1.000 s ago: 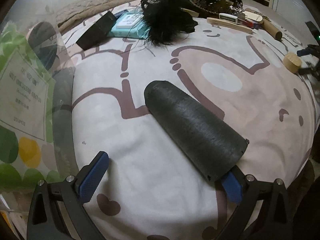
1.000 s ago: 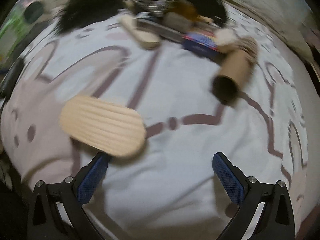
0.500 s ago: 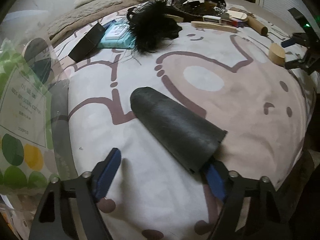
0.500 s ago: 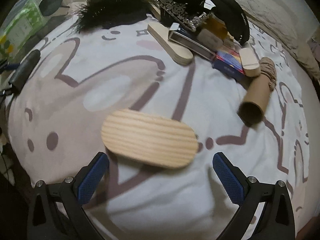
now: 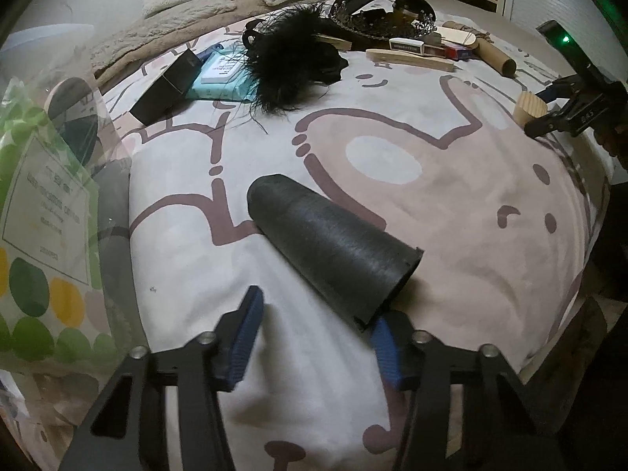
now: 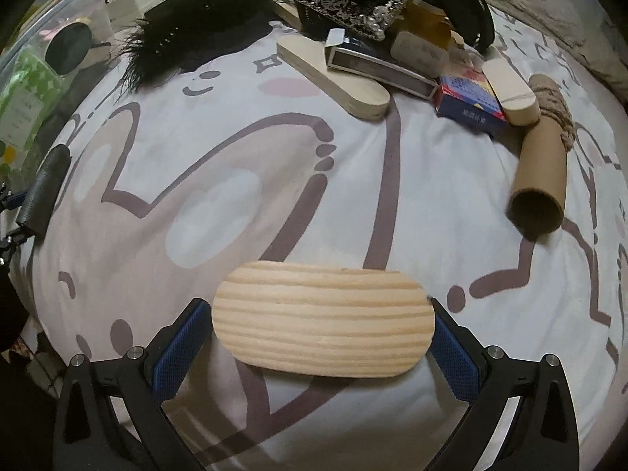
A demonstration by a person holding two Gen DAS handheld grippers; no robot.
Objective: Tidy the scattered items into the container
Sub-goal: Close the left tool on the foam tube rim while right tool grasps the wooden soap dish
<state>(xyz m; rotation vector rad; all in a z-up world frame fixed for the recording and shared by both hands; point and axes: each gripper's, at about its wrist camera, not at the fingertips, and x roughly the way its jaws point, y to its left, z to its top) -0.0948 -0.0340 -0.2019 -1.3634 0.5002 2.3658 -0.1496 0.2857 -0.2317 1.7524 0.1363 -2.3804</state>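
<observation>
Patterned bedspread (image 5: 451, 212) under scattered clutter (image 6: 392, 62)

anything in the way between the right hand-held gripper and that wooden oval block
Nothing visible. The wooden oval block lies flat on the blanket, already between the open fingers of the right hand-held gripper; no other object sits between pads and block.

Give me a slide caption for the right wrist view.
Right gripper straddles an oval wooden block on the patterned bedspread, jaws open either side.

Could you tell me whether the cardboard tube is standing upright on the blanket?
No, the cardboard tube lies on its side, open end toward the camera.
</observation>
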